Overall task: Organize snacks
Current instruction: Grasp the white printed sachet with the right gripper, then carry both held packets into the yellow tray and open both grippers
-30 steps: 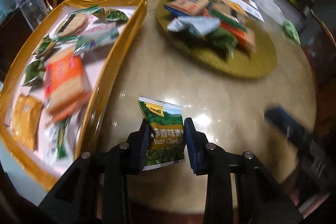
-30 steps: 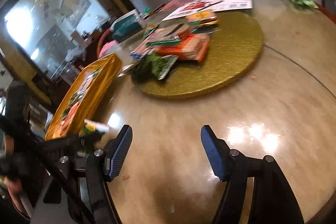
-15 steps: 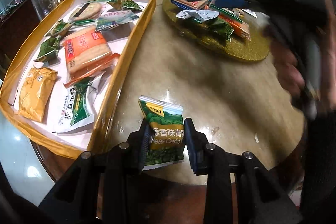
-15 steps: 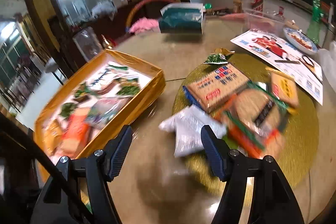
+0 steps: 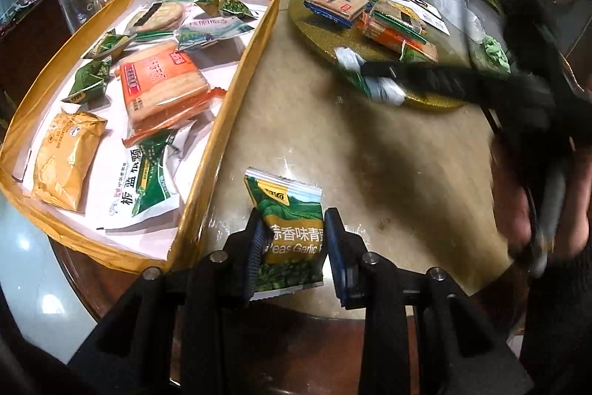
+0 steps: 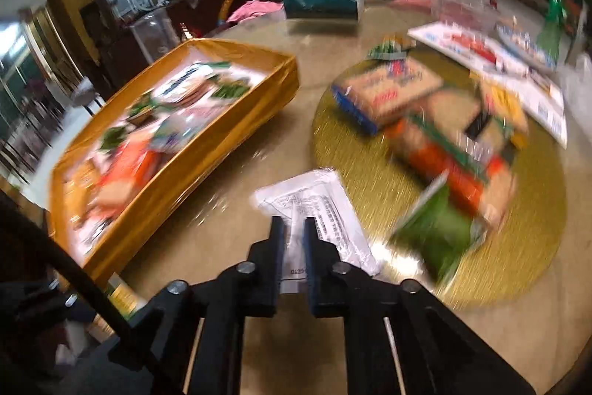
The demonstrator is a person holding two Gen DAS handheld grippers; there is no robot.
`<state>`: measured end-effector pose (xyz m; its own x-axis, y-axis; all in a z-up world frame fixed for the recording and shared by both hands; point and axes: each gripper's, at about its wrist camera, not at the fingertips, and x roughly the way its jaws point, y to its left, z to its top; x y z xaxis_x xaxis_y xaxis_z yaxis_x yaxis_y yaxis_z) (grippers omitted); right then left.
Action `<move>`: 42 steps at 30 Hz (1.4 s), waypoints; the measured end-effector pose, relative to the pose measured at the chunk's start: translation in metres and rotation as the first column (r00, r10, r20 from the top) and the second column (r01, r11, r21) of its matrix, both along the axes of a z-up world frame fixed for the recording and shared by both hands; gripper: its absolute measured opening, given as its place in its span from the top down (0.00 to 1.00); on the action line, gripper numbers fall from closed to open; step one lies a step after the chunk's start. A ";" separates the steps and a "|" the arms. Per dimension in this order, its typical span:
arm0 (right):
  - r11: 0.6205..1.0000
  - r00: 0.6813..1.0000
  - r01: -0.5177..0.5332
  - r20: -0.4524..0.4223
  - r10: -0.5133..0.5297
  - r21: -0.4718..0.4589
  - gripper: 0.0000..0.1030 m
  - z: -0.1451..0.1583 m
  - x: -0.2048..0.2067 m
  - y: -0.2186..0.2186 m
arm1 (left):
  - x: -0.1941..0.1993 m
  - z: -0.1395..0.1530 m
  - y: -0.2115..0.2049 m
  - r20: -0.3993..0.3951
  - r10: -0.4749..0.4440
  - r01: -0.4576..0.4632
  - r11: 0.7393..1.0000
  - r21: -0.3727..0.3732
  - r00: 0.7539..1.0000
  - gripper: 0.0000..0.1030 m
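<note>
My left gripper (image 5: pixel 294 247) is shut on a green garlic-peas packet (image 5: pixel 290 224), held upright above the table's near edge, just right of the gold tray (image 5: pixel 236 91). The tray holds several snack packets, among them an orange cracker pack (image 5: pixel 162 86). My right gripper (image 6: pixel 294 239) is shut on a white snack packet (image 6: pixel 314 206) at the near-left edge of the round gold board (image 6: pixel 518 247). In the left wrist view the right gripper (image 5: pixel 373 73) reaches over that board (image 5: pixel 307 21) with the white packet (image 5: pixel 384 91). More snacks lie on the board, such as a cracker box (image 6: pixel 388 91).
A teal tissue pack (image 6: pixel 323 0), papers (image 6: pixel 492 62), a dish and bottles stand at the table's far side. A clear jug (image 5: pixel 79 0) stands left of the tray. Bare tabletop (image 5: pixel 333 143) lies between tray and board.
My right gripper has swung from the table's near side to the board and closed on the white packet. My left gripper has kept the peas packet and drawn back toward the table edge.
</note>
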<state>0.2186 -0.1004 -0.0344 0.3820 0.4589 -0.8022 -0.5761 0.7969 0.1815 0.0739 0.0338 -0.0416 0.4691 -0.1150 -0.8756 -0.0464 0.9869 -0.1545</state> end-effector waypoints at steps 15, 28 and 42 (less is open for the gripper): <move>0.993 0.999 0.002 0.039 -0.007 0.122 0.24 0.019 -0.049 -0.031 | -0.007 0.001 -0.008 -0.008 -0.023 0.023 1.000 0.016 1.000 0.67; 0.990 0.990 -0.137 -0.022 0.137 -0.011 0.56 -0.011 -0.017 0.000 | -0.012 0.001 -0.004 -0.012 0.000 0.000 1.000 0.010 1.000 0.67; 0.993 0.996 0.092 0.011 -0.093 0.076 0.88 -0.003 -0.079 -0.045 | -0.017 0.006 -0.010 0.054 -0.037 0.038 0.999 -0.021 0.998 0.68</move>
